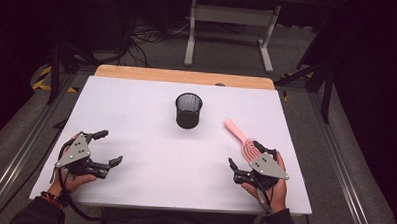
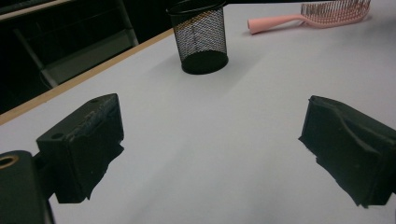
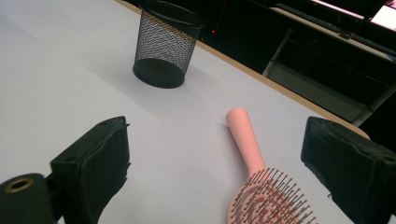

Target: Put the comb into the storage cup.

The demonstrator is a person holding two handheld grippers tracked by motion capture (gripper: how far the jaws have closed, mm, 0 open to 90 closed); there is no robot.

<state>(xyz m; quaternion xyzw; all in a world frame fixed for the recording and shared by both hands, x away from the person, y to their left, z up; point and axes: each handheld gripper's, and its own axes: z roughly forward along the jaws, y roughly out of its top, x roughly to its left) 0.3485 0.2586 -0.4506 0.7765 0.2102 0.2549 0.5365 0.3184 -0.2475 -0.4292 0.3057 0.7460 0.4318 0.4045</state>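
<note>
A black mesh cup [image 1: 188, 110] [image 2: 201, 39] [image 3: 164, 46] stands upright near the middle of the white table [image 1: 151, 115]. To its right a pink hairbrush [image 1: 238, 136] [image 2: 317, 16] [image 3: 254, 158] lies flat, bristles up, its handle pointing towards the cup. My right gripper [image 1: 244, 154] [image 3: 215, 172] is open at the brush's head, which lies between the jaws, nearer the right one and untouched by either pad. On the table's left side my left gripper [image 1: 112, 147] [image 2: 210, 149] is open with only bare table between its jaws.
A wooden strip [image 1: 183, 75] runs along the table's far edge. Beyond it stand the white legs of another table [image 1: 230, 18], with cables on the floor. Dark stands flank both sides. A person's hands hold both grippers near the front edge.
</note>
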